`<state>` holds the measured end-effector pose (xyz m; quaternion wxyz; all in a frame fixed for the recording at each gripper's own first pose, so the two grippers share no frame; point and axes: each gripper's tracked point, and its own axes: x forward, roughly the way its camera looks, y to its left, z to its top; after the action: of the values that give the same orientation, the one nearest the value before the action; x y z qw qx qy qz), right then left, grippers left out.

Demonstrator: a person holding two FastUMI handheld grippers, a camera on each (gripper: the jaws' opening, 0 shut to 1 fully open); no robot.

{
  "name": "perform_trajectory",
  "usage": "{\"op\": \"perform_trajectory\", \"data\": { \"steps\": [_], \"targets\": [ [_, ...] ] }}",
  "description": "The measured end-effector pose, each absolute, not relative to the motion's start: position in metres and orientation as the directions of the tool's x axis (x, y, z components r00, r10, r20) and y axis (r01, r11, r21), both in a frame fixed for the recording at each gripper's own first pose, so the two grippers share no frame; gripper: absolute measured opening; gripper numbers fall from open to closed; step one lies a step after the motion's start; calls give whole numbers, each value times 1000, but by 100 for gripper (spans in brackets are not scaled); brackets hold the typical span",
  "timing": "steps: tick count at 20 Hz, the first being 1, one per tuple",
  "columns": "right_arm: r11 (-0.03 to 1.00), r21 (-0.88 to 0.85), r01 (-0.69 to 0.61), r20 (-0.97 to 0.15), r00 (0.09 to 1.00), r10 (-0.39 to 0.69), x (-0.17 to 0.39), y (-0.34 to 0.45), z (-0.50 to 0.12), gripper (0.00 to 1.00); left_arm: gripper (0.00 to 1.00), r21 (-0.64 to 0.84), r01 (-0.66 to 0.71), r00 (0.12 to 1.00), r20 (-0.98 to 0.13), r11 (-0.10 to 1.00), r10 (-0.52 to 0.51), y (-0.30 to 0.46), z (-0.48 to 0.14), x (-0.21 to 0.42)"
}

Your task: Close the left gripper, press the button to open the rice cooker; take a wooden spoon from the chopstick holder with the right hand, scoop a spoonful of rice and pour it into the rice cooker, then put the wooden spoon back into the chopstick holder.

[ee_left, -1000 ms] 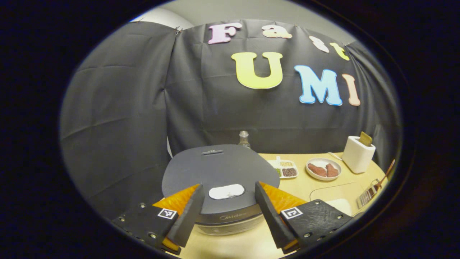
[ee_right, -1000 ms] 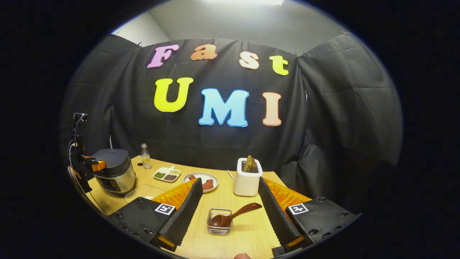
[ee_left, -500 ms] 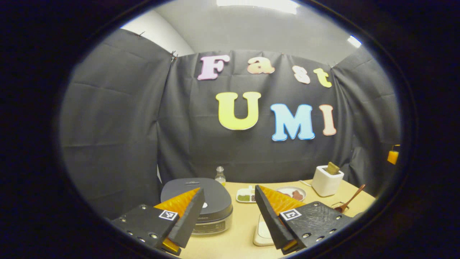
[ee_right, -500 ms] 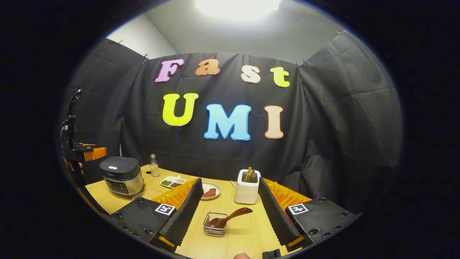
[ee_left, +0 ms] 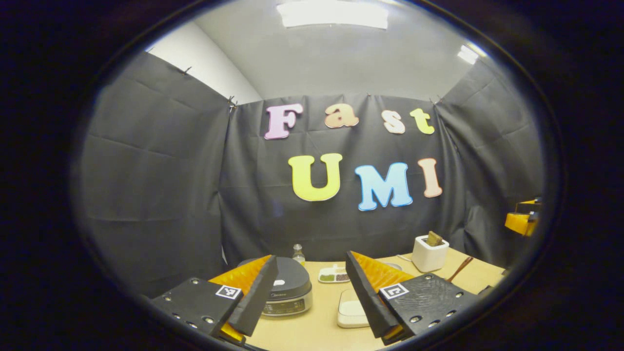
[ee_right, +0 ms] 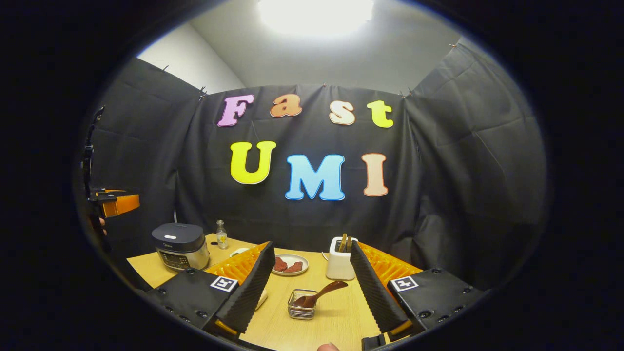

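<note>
The dark rice cooker (ee_left: 287, 288) stands with its lid down, and the white button (ee_left: 279, 282) shows on top. My left gripper (ee_left: 312, 292) hangs open, high and well back from it. The cooker (ee_right: 180, 246) also sits far left in the right gripper view, below my left gripper (ee_right: 114, 202). A wooden spoon (ee_right: 319, 294) rests with its bowl in a small wire holder (ee_right: 301, 311). My right gripper (ee_right: 309, 287) is open above and in front of it, with nothing between the fingers. A white tub of rice (ee_left: 352, 312) lies beside the cooker.
On the wooden table (ee_right: 336, 321) stand a white holder (ee_right: 340, 259) with wooden sticks, a plate of meat (ee_right: 289, 265), a small bottle (ee_right: 222, 234) and a divided dish of grains (ee_left: 334, 276). Black cloth walls close in the back and sides.
Both grippers have lifted and drawn back from the table. The left one has left the cooker lid, which stays down. The spoon has not moved.
</note>
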<state>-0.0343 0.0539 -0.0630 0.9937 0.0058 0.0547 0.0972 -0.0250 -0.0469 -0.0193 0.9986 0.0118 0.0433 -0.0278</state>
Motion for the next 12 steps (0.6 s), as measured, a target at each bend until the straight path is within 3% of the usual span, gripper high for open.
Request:
{"op": "perform_trajectory", "data": {
  "steps": [6,12],
  "targets": [
    [989,59,-136,-117,983,142,-55,52,-61,94,85,18,103,992,-79,995,-101,-43,-19,-47],
    [992,84,-95,-116,988,105,-64,52,-59,98,85,-2,129,989,-68,992,-129,-42,-14,-53]
  ]
}}
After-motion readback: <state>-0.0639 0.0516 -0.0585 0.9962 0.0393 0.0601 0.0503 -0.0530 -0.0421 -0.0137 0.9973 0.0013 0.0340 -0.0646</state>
